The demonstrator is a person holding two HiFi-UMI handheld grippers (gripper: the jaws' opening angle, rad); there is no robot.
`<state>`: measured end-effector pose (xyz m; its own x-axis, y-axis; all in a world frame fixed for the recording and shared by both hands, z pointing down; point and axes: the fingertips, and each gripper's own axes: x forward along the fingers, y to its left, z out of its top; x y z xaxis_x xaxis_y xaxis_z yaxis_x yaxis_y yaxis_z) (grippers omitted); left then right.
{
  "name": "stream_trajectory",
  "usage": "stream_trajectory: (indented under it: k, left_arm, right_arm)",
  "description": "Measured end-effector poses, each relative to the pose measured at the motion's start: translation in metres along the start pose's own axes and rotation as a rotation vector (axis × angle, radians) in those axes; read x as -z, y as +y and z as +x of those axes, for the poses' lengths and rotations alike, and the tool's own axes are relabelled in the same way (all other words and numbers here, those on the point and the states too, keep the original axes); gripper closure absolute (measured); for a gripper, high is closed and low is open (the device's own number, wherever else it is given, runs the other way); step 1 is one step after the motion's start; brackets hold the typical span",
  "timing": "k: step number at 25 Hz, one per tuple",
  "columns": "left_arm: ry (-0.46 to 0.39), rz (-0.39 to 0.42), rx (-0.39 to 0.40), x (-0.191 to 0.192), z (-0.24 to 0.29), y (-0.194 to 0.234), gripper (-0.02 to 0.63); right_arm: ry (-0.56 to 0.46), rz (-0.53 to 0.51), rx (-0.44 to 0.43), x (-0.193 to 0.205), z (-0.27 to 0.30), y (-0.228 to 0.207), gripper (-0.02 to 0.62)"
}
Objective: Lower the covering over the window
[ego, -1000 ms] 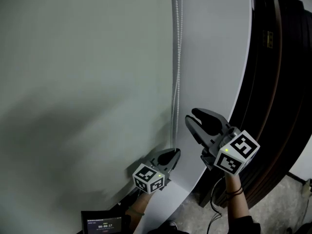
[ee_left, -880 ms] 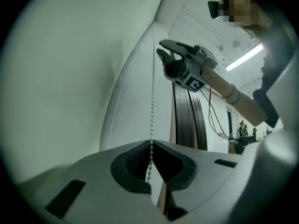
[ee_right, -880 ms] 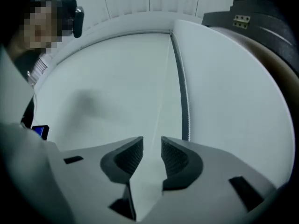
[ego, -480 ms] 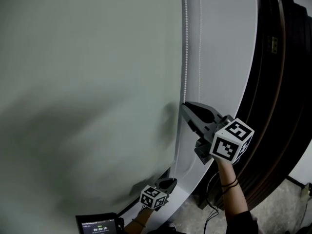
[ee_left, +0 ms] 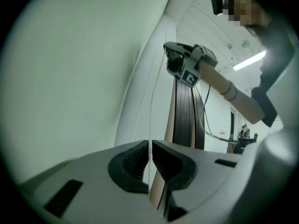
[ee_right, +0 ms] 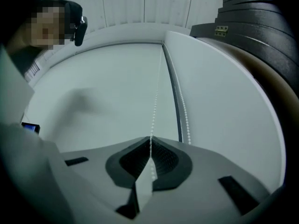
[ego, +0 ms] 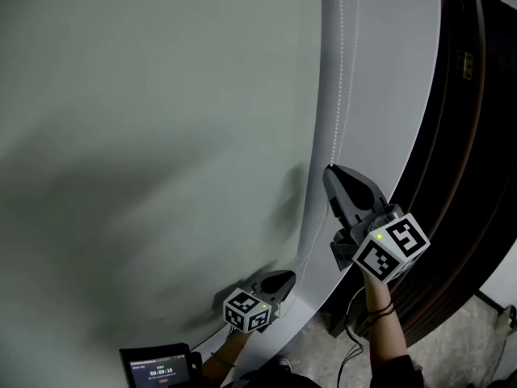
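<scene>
A pale grey-green roller blind fills the left of the head view. Its white bead chain hangs down the blind's right edge as two strands. My right gripper is shut on the chain at mid height, and the beads run straight up from its closed jaws. Far lower, my left gripper is shut on the same chain. A thin strand rises from between its pads towards the right gripper above it.
A white window surround borders the blind on the right. Beyond it stand dark wooden panels. A small screen showing a timer sits at the bottom left. A cable trails over the speckled floor.
A second ago the right gripper hung open beside the chain; it has since shut on it. The left gripper has dropped lower along the chain and stays shut.
</scene>
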<state>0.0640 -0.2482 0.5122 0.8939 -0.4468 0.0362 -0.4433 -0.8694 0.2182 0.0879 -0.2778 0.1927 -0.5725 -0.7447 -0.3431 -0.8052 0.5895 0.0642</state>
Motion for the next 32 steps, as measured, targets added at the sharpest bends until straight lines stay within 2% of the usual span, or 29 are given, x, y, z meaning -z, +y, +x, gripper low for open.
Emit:
stream_trajectory:
  k: [3, 8, 11, 15, 18, 21, 24, 26, 29, 32]
  left_arm:
    - [-0.094, 0.026, 0.028, -0.047, -0.001, -0.009, 0.598]
    - [-0.256, 0.079, 0.045, -0.128, -0.015, -0.021, 0.597]
    - [-0.338, 0.121, 0.048, -0.173, -0.025, -0.025, 0.597]
    - [-0.37, 0.21, 0.061, -0.211, -0.027, -0.032, 0.573]
    - [-0.36, 0.262, 0.065, -0.226, -0.01, -0.031, 0.558]
    - [-0.348, 0.292, 0.069, -0.229, 0.001, -0.029, 0.554]
    - [-0.358, 0.294, 0.064, -0.227, -0.002, -0.03, 0.554]
    - [-0.401, 0.274, 0.064, -0.228, -0.018, -0.033, 0.589]
    - [-0.471, 0.203, 0.085, -0.23, -0.043, -0.033, 0.594]
    - [-0.412, 0.195, 0.077, -0.215, -0.036, -0.024, 0.595]
  right_arm:
    - [0.079, -0.011, 0.018, 0.031, -0.006, -0.001, 0.58]
    - [0.211, 0.049, 0.067, 0.119, -0.031, -0.004, 0.58]
    - [0.336, 0.058, 0.084, 0.179, -0.05, 0.01, 0.58]
    - [0.474, 0.131, 0.106, 0.274, -0.085, 0.043, 0.58]
    - [0.524, 0.204, 0.121, 0.321, -0.106, 0.054, 0.583]
    - [0.538, 0.253, 0.118, 0.343, -0.113, 0.07, 0.584]
    - [0.527, 0.272, 0.113, 0.346, -0.115, 0.083, 0.584]
    - [0.525, 0.268, 0.111, 0.347, -0.117, 0.092, 0.583]
    - [0.516, 0.274, 0.116, 0.347, -0.116, 0.099, 0.584]
    - [0.575, 0.26, 0.109, 0.359, -0.119, 0.099, 0.583]
